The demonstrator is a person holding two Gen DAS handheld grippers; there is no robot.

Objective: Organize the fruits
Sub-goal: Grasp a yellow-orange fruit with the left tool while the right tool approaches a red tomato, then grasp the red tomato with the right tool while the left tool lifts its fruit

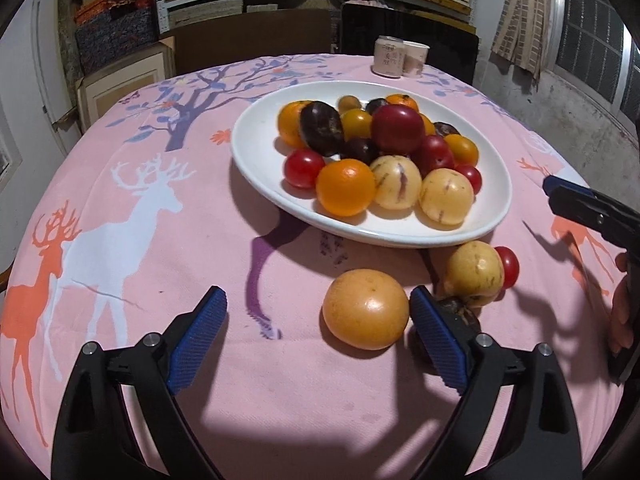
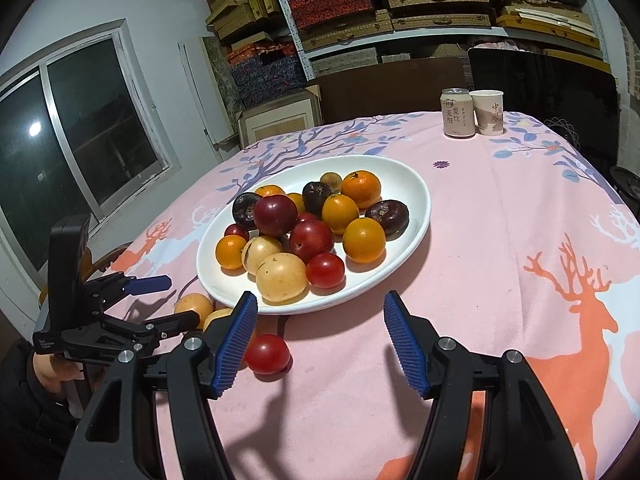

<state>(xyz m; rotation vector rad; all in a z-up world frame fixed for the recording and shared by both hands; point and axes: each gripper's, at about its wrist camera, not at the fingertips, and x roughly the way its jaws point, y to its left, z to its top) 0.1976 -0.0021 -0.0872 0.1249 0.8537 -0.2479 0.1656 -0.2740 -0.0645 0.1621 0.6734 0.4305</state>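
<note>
Where can reads 梨饮, cup 中

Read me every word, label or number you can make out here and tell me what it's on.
"梨饮" and "亲润", as best they read: drink can.
"中" above a less clear second character: paper cup.
Smaller print on the can: too small to read.
White lettering on the left hand-held gripper: too blurred to read.

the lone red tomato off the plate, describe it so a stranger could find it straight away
Start at the white plate of fruit on the pink tablecloth. Off its near rim lie a few loose fruits; the cherry tomato is the only small, glossy red one, its neighbours being yellow or dark.
</note>
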